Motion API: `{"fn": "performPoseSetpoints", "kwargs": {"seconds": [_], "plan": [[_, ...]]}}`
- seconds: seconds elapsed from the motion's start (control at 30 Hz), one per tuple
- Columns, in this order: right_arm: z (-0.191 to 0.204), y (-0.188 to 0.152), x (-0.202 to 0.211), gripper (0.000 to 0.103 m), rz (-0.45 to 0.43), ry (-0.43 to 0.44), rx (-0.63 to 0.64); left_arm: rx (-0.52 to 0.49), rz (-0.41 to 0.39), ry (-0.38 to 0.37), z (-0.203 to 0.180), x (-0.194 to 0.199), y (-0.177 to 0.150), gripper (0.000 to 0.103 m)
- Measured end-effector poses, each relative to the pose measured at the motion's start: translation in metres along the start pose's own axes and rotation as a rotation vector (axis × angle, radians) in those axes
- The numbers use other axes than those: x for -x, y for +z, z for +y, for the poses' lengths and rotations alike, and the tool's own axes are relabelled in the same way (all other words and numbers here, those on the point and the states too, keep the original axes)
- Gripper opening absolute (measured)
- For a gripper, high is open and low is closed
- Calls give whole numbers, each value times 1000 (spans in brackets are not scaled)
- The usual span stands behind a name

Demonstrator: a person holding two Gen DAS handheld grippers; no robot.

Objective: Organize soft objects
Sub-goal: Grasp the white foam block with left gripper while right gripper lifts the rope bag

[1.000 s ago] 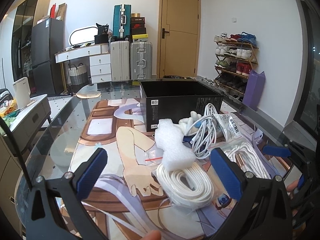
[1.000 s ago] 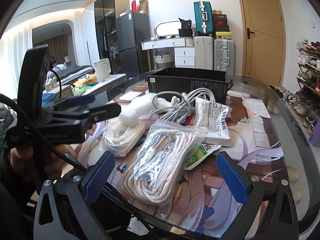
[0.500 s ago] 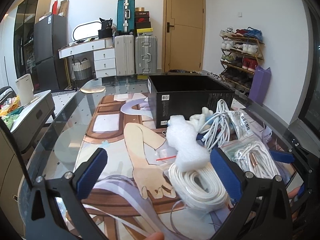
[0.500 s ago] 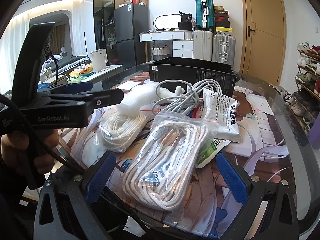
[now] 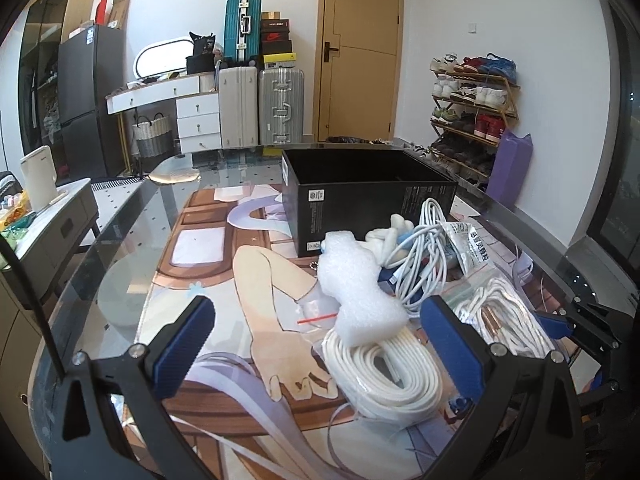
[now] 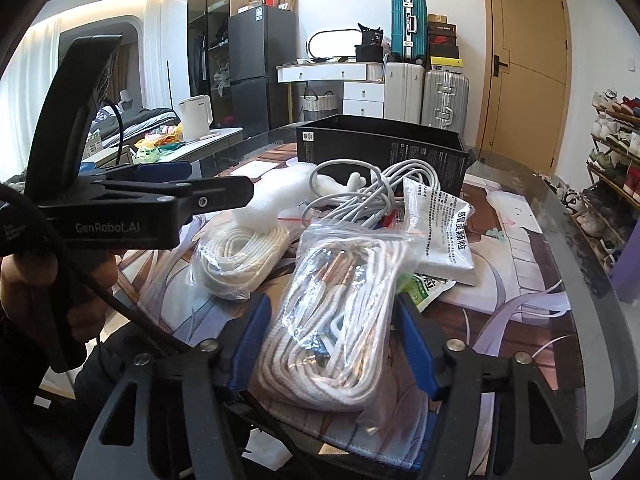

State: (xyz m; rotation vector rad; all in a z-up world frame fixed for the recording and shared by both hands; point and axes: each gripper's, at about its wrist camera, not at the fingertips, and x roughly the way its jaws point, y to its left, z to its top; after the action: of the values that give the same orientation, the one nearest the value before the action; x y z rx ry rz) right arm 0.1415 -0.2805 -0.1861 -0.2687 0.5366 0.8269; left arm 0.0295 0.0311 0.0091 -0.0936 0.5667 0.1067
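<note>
Bagged rope (image 6: pixel 332 320) sits between the right hand-held gripper's (image 6: pixel 332 344) narrowed, perhaps not yet clenched pads; slick plastic could slip. Left hand-held gripper (image 5: pixel 320 344) released.

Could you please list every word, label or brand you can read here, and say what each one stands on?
"GenRobot.AI": on the side of the left claw, in the right wrist view.
Chinese characters on the white sachet: too blurred to quote.
Labels and fine print on the black box: too small to read.
Green packet print: unreadable.
</note>
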Motion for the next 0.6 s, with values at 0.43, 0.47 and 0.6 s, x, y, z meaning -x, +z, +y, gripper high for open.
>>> {"fn": "performPoseSetpoints", "kwargs": {"seconds": [0.43, 0.47, 0.6], "plan": [[-14, 2, 15, 41, -70, 9, -42, 18, 21, 6, 5, -6, 6, 103], [-14, 3, 17, 41, -77, 9, -45, 16, 22, 7, 4, -6, 7, 103], [-20, 6, 22, 41, -99, 6, -60, 5, 22, 6, 1, -7, 8, 103]]}}
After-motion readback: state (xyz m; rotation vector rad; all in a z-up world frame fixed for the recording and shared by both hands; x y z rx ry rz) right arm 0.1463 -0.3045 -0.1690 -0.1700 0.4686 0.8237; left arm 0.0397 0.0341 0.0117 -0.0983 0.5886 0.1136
